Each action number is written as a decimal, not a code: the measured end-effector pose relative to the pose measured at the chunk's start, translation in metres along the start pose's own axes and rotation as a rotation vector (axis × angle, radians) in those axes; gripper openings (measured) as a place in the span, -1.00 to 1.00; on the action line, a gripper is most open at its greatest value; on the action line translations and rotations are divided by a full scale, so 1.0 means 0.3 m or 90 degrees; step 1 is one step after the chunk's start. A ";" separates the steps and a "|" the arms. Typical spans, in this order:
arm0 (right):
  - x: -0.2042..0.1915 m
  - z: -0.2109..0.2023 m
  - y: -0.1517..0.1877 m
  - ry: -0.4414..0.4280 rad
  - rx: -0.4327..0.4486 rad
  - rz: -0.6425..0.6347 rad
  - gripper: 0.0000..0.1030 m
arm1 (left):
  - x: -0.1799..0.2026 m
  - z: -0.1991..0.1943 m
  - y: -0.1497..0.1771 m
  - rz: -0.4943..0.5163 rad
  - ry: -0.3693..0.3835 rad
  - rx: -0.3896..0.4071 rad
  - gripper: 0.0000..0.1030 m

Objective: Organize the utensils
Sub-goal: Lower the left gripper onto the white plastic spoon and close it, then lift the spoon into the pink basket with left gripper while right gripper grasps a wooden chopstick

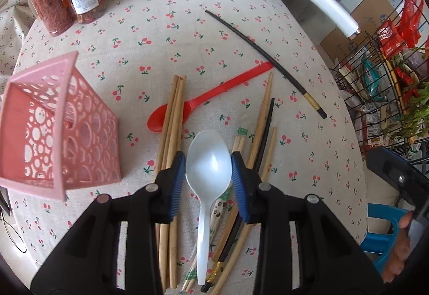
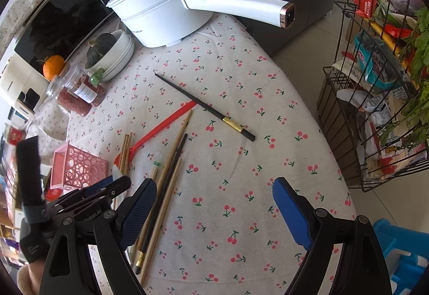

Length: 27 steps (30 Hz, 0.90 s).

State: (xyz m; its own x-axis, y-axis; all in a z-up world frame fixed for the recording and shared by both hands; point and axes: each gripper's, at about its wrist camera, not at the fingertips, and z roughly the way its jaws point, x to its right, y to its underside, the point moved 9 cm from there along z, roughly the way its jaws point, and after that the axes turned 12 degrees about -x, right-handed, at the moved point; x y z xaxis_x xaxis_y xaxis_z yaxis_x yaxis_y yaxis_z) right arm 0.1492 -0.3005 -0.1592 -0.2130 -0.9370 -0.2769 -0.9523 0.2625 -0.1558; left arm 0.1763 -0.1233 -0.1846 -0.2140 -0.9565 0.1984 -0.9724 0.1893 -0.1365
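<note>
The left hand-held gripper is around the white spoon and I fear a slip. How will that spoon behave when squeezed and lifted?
The white spoon looks like thin glossy plastic, so probably light and slippery. The left hand-held gripper flanks the rounded bowl, which may squirt out under pressure. Its handle lies across chopsticks, so it may rock.

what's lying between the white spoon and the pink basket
In the left wrist view, a bundle of wooden chopsticks lies between the white spoon and pink basket.

The left gripper fingers flank the white spoon, seemingly touching its bowl.
</note>
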 end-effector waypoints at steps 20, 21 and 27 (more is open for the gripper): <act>-0.184 0.327 0.037 0.040 -0.127 -0.025 -0.47 | -0.157 -0.457 0.145 0.009 0.098 0.266 -0.29; -0.191 0.328 0.038 0.060 -0.124 -0.030 -0.48 | -0.165 -0.458 0.148 0.006 0.102 0.264 -0.29; -0.254 0.348 0.054 0.176 -0.101 -0.094 -0.73 | -0.187 -0.479 0.170 0.005 0.091 0.277 -0.29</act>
State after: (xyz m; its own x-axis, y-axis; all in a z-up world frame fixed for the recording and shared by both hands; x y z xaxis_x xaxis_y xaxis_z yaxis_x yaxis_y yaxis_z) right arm 0.1728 -0.2008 -0.2396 -0.1014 -0.9948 0.0079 -0.9947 0.1012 -0.0198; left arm 0.1253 -0.0279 -0.0633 -0.2614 -0.9092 0.3240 -0.8477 0.0557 -0.5275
